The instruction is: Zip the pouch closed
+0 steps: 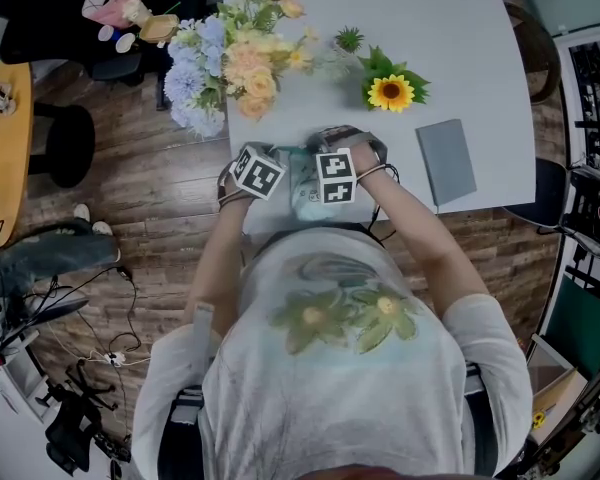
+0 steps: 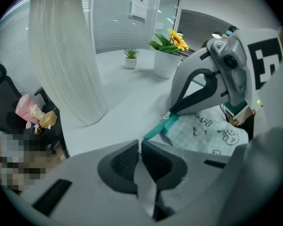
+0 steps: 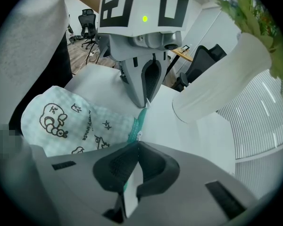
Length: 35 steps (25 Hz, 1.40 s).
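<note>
Right gripper view: our right claw (image 3: pixel 136 142) pinches the pouch (image 3: pixel 61 121) zipper (image 3: pixel 139 120), which runs straight ahead to the left claw (image 3: pixel 145 102), clamped on its end.

left gripper (image 2: pixel 140 147): pads pinched together on the end of the teal zip strip (image 2: pixel 155 130) | strip runs up-right beyond the fingertips to the zip pull (image 2: pixel 169 118) | right gripper (image 2: pixel 171 113): tips nipping that pull | pouch (image 2: pixel 207 133): right of the fingertips, lying on the table (image 2: pixel 127 95) | white vase (image 2: pixel 66 55): beyond the fingers, left

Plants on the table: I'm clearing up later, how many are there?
3: a bouquet at the table's left edge, a small plant mid-table, a sunflower just right of it. The near edge is partly hidden, so maybe more.
</note>
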Each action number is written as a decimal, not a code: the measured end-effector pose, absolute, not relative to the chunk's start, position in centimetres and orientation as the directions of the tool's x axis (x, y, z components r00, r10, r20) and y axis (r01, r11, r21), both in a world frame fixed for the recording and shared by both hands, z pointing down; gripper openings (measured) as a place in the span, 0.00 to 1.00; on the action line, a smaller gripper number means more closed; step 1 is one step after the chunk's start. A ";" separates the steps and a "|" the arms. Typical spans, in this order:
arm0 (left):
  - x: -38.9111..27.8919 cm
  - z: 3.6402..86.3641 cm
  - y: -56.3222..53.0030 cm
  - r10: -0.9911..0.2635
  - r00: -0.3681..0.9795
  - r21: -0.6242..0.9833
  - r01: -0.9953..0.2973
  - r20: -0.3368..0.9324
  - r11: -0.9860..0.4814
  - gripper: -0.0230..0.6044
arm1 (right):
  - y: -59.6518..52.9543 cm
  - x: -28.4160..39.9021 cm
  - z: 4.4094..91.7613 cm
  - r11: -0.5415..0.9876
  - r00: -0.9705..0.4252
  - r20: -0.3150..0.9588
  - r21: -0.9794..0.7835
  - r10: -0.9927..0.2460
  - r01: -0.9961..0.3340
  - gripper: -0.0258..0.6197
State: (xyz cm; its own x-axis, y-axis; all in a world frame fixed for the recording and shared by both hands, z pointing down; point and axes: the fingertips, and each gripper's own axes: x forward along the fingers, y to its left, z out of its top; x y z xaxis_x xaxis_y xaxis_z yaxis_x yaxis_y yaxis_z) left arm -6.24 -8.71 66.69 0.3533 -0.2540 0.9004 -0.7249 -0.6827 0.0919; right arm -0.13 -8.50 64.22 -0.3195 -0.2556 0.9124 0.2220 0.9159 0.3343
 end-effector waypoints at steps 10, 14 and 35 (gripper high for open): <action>-6.2 66.7 -8.7 -0.255 0.352 0.096 -0.733 0.900 -0.674 0.08 | -9.1 0.0 65.2 0.934 -0.327 0.910 0.320 -0.256 0.158 0.07; -6.2 66.7 -8.7 -0.254 0.352 0.096 -0.733 0.901 -0.673 0.08 | -9.1 -0.1 65.3 0.935 -0.322 0.919 0.297 -0.225 0.194 0.07; -6.3 66.7 -8.7 -0.255 0.339 0.083 -0.732 0.906 -0.677 0.08 | -8.6 -0.8 65.7 0.867 -0.299 0.931 0.319 -0.210 0.382 0.07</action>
